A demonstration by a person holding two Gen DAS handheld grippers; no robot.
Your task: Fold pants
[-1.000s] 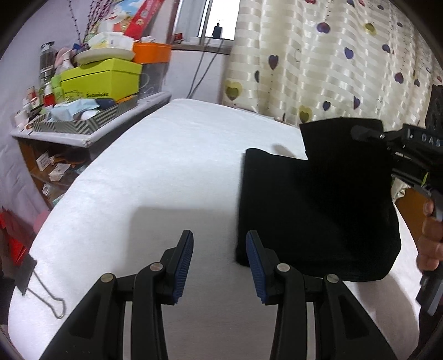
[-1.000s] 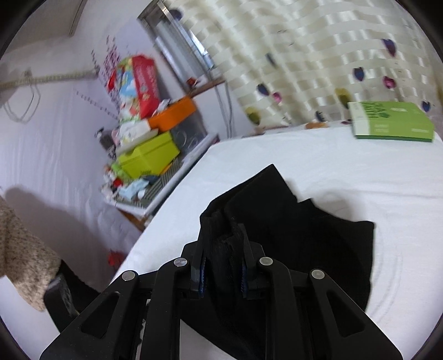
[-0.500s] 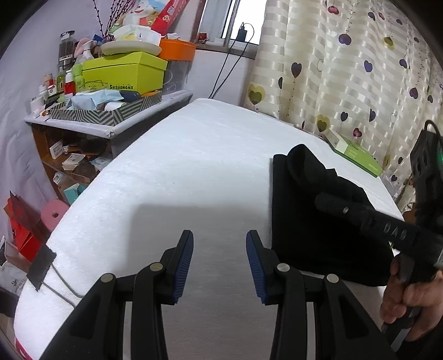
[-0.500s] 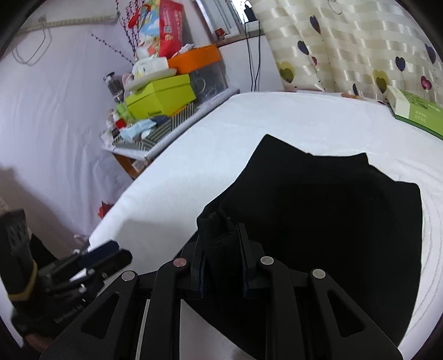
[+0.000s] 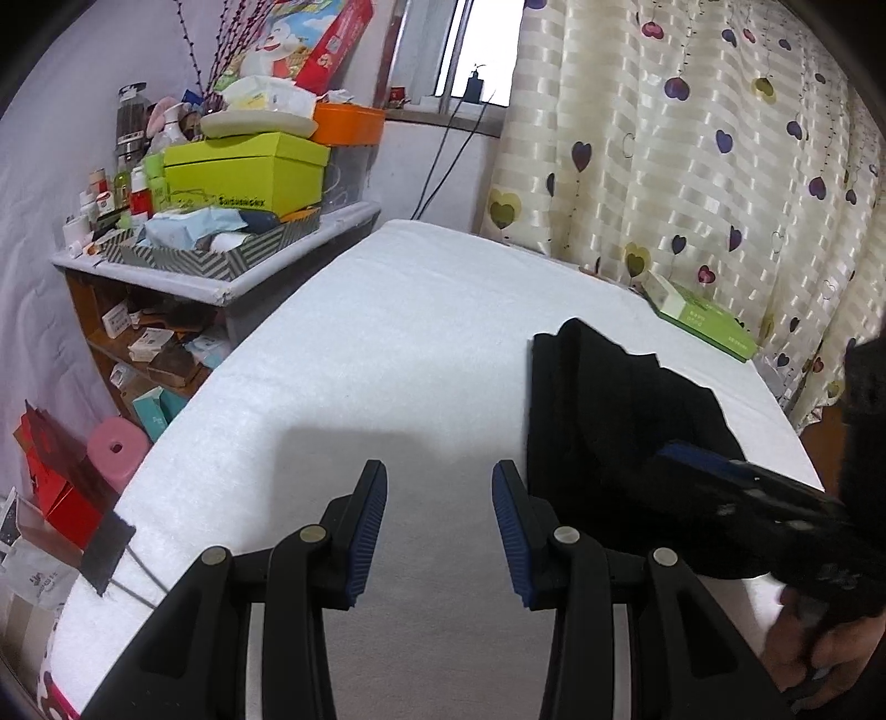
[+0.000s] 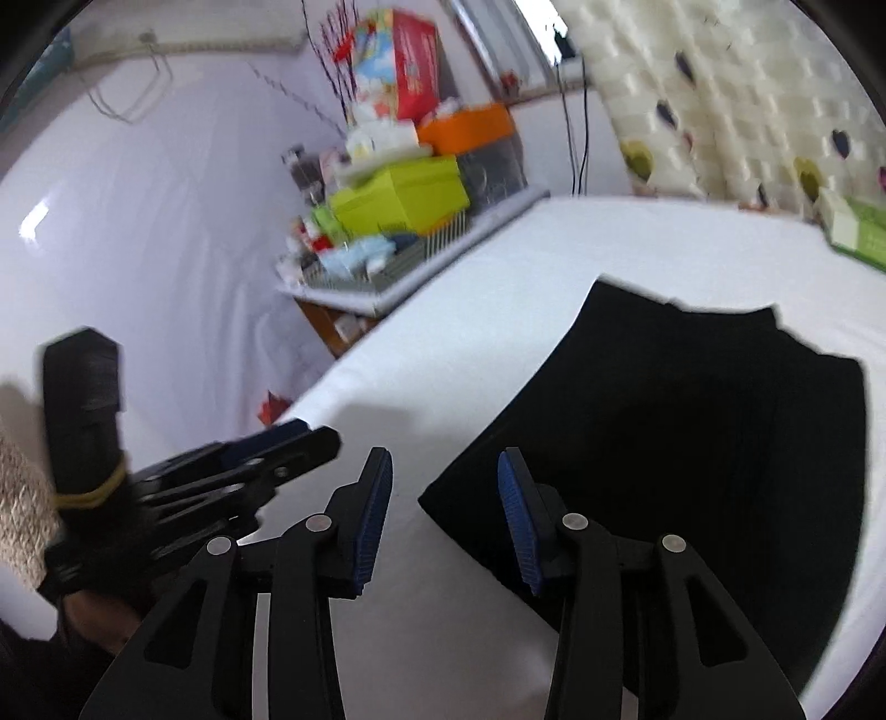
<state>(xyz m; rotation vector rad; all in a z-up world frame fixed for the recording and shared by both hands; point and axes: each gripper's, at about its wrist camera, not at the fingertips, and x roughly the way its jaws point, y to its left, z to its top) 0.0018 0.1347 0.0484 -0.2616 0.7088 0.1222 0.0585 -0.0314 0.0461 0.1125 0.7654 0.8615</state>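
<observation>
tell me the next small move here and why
Probably pull both grippers back from the bed. The right gripper is open with nothing between its fingers, the left gripper is open over bare white bed, and the black pants lie flat in a compact folded stack. The fold looks done, though its far edges sit slightly uneven.

Daylight enters from the window (image 5: 476, 50), which is overexposed to plain white. The room is evenly bright, and soft grey shadows fall on the white bed cover (image 5: 387, 343) in front of the left gripper (image 5: 439, 531). The black pants (image 6: 692, 421) show almost no detail. The left wrist view is sharp; the right wrist view has motion blur, strongest on the shelf (image 6: 410, 277) and curtain (image 6: 720, 99). Both pictures bend at the edges, with dark corners
</observation>
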